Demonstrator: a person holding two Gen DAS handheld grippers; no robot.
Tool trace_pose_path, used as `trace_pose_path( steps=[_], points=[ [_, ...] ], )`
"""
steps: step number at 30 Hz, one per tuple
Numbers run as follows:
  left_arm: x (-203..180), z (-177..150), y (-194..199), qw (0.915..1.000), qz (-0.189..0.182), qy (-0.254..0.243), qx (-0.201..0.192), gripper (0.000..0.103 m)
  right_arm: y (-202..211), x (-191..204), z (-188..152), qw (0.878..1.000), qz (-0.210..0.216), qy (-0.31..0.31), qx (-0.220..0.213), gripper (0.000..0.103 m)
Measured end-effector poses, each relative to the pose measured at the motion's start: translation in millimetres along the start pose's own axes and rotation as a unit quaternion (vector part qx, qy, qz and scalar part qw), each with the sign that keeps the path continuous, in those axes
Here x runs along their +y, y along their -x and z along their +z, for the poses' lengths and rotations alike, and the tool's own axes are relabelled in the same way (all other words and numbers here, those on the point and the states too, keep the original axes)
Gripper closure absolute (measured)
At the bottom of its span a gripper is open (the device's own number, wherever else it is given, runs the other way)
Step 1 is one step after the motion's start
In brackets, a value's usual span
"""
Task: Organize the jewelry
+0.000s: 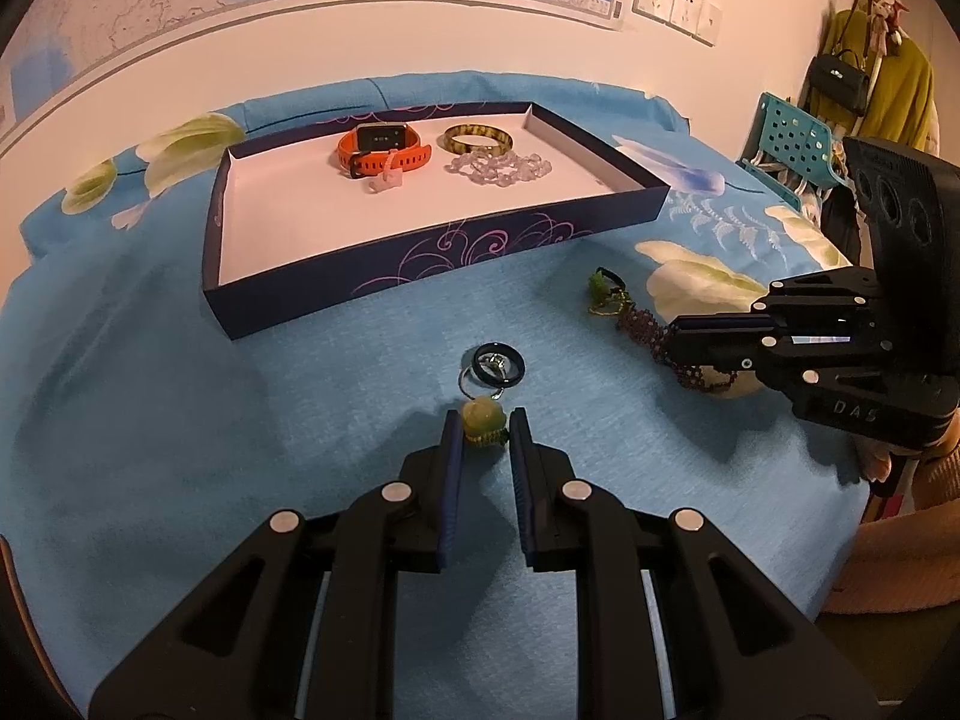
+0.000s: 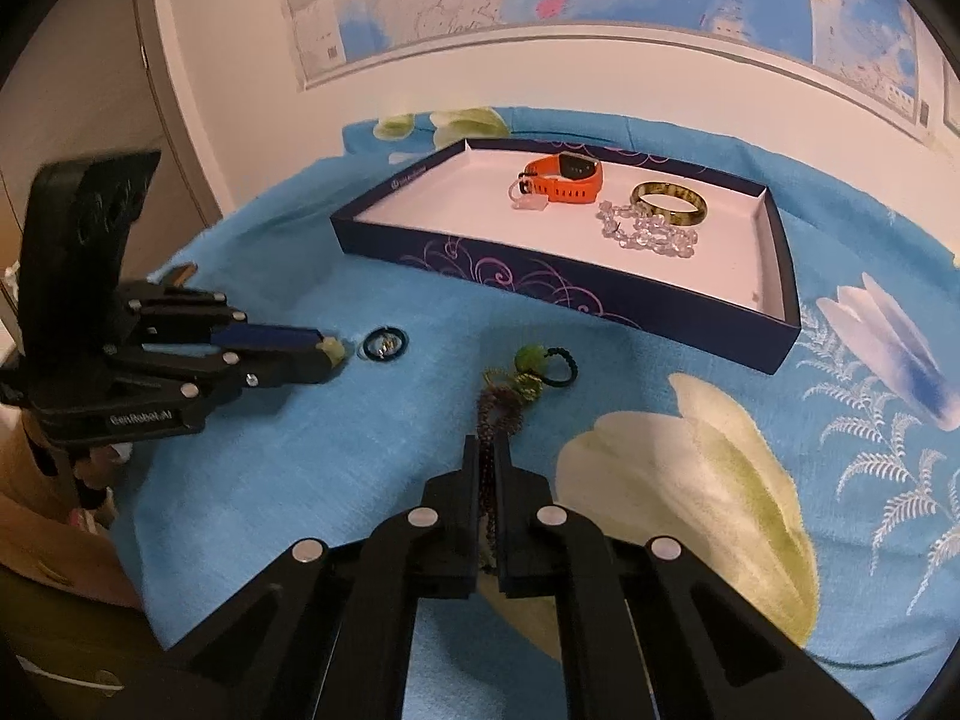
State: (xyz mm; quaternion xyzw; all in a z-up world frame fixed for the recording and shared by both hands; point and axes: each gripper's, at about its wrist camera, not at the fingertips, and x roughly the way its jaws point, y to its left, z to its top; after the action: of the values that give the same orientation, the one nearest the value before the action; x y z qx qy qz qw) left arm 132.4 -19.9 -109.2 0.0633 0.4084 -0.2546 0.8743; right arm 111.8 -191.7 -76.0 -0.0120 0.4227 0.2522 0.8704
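Right wrist view: my right gripper has clamped the dark beaded strand near the tray
My left gripper pinches the pale green pendant; I judge both must lift next, then carry to the far tray

Pale green bead charm claw-pinched, purple beaded strand clamped, dark ring on cloth
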Motion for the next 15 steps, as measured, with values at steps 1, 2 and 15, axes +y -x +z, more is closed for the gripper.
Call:
trace_pose_path(
  steps=[1, 2, 15],
  points=[
    [-0.1, 0.3, 0.9, 1.0, -0.001, 0.0, -0.002, 0.087, 1.7, -1.2, 0.8, 1.0, 0.003, -0.004, -0.002, 0.1],
    [-0.2, 0.7, 2.3, 1.0, -0.002, 0.001, -0.004, 0.088, 3.2, -2.4, 1.6, 1.0, 0.003, -0.007, -0.006, 0.1],
    [-0.7, -0.2, 6.1, 1.0, 0.001, -0.005, -0.008, 0.075, 22.1, -12.4, 10.0, 0.999, 0.018, -0.031, -0.037, 0.1]
  ],
)
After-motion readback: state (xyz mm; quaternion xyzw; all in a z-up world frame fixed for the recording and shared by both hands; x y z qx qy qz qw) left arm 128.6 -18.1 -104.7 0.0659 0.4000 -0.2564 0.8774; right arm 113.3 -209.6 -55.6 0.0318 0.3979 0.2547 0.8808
